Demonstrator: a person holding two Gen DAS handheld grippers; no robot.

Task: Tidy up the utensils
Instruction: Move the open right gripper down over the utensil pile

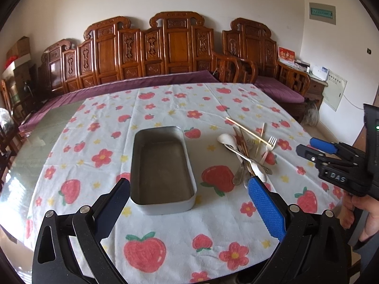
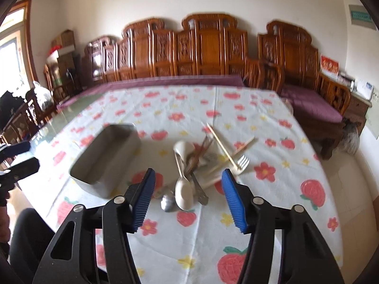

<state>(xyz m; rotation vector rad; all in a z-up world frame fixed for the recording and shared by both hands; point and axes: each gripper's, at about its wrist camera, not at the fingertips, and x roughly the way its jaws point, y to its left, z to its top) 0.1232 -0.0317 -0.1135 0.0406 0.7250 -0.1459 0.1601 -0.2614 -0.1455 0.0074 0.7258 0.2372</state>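
Observation:
An empty grey metal tray (image 1: 163, 168) sits on the strawberry tablecloth, straight ahead of my open, empty left gripper (image 1: 189, 184). To its right lies a pile of utensils (image 1: 248, 151): white spoons, metal spoons, chopsticks and a pale fork (image 1: 268, 146). In the right wrist view the pile (image 2: 196, 165) lies just beyond my open, empty right gripper (image 2: 188, 177), with a white spoon (image 2: 183, 193) and a metal spoon (image 2: 168, 202) nearest. The tray (image 2: 106, 156) is to the left. The right gripper (image 1: 315, 149) also shows at the right edge of the left view.
The tablecloth (image 1: 165, 224) covers a glass-topped table whose bare left part (image 1: 35, 146) shows. Carved wooden benches with purple cushions (image 1: 151, 47) stand behind the table. A side cabinet (image 1: 317, 85) with papers is at the far right.

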